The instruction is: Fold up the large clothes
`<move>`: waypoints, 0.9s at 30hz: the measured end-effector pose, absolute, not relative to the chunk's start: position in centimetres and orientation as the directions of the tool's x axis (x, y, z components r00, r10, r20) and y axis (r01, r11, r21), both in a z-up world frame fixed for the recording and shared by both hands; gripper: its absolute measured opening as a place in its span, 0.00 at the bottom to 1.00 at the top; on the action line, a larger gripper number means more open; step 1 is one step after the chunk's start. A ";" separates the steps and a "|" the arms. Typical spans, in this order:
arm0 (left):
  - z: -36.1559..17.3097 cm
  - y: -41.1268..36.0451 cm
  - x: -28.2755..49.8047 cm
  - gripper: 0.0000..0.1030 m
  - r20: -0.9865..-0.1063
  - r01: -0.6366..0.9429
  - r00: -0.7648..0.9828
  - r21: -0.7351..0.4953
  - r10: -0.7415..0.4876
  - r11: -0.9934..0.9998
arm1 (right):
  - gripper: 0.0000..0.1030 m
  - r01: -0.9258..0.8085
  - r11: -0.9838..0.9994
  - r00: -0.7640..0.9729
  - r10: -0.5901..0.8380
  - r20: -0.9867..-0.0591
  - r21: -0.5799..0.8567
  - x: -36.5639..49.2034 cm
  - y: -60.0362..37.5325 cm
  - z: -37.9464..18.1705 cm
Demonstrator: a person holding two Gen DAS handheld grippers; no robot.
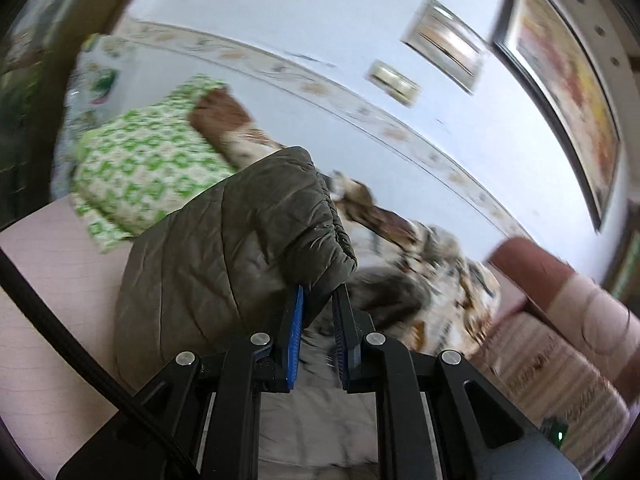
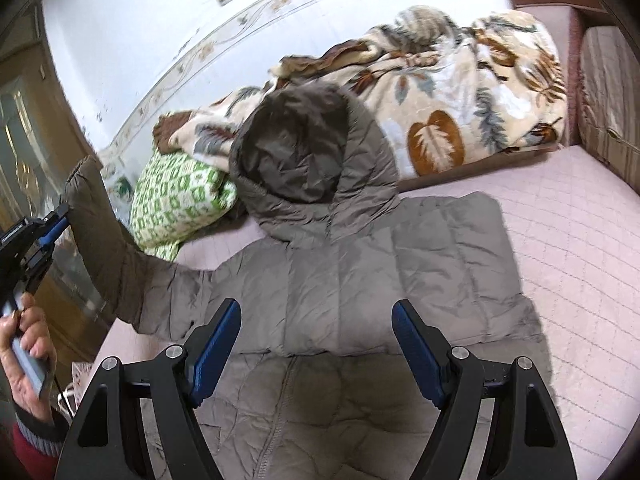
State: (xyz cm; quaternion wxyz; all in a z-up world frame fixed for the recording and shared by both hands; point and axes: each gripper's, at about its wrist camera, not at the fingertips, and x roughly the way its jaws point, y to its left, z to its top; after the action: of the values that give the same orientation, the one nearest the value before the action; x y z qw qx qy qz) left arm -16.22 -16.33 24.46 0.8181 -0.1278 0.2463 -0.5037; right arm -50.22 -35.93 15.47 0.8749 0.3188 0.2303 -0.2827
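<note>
I am gripping the cuff of the sleeve (image 1: 240,248) in my left claw (image 1: 318,300), its blue pads clenched tight on the dark olive quilted fabric, and the sleeve is bulging up in front of the lens. Seen from my right wrist, that left claw (image 2: 56,220) is hanging off at the left edge, my left hand (image 2: 24,344) is wrapping its handle, and the sleeve (image 2: 108,256) is rising from the shoulder of the puffer jacket (image 2: 360,280) up to the pinched cuff. The jacket is lying on the pink quilted bed (image 2: 568,248), its body spread flat with the zipper running toward me, and its hood (image 2: 308,152) is resting against the leaf-patterned blanket (image 2: 460,92). My right claw (image 2: 316,344) is hovering released above the middle of the jacket, its two blue pads standing wide apart with nothing pressed between them. A green and white patterned pillow (image 2: 176,200) is sitting just left of the hood, touching the blanket. Behind the bed, a white wall (image 1: 320,32) is carrying a framed picture (image 1: 568,92) and two small plates, blurred.
</note>
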 end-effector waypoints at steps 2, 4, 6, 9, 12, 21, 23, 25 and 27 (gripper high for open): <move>24.6 -18.4 -18.7 0.14 -0.282 0.796 0.324 -0.434 -0.903 0.421 | 0.80 0.654 0.621 0.730 -0.372 -0.573 0.431 -51.3 -36.5 15.9; 24.3 -20.5 -21.0 0.14 -0.297 0.820 0.286 -0.416 -0.911 0.393 | 0.80 0.679 0.594 0.716 -0.408 -0.566 0.432 -52.9 -37.2 16.2; 23.7 -22.6 -22.9 0.14 -0.316 0.832 0.240 -0.421 -0.918 0.363 | 0.80 0.701 0.560 0.703 -0.435 -0.562 0.443 -54.5 -38.0 16.4; 22.2 -26.3 -25.9 0.13 -0.358 0.847 0.180 -0.417 -0.916 0.329 | 0.80 0.729 0.505 0.680 -0.465 -0.567 0.462 -56.8 -39.4 16.1; 20.2 -29.9 -28.8 0.08 -0.398 0.862 0.115 -0.416 -0.910 0.291 | 0.80 0.753 0.460 0.657 -0.480 -0.582 0.471 -58.4 -40.6 15.6; 14.5 -33.9 -33.3 0.14 -0.566 0.874 0.034 -0.383 -0.823 0.300 | 0.80 0.717 0.384 0.697 -0.395 -0.598 0.582 -59.7 -43.5 13.2; 14.2 -32.6 -32.1 0.35 -0.595 0.862 0.048 -0.381 -0.803 0.334 | 0.80 0.661 0.365 0.750 -0.330 -0.573 0.655 -59.0 -43.9 12.3; 13.9 -30.5 -30.1 0.48 -0.617 0.846 0.087 -0.369 -0.782 0.385 | 0.80 0.576 0.349 0.817 -0.246 -0.521 0.739 -57.4 -44.1 11.2; 13.7 -27.7 -27.6 0.48 -0.628 0.815 0.140 -0.366 -0.766 0.449 | 0.79 0.548 0.345 0.836 -0.198 -0.512 0.762 -55.5 -43.9 10.3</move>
State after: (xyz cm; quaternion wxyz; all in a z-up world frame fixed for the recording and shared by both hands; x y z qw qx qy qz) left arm -27.57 -27.71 13.69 0.7543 0.0315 0.3944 -0.5239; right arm -55.51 -43.94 10.33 0.8029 0.5230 0.1674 -0.2322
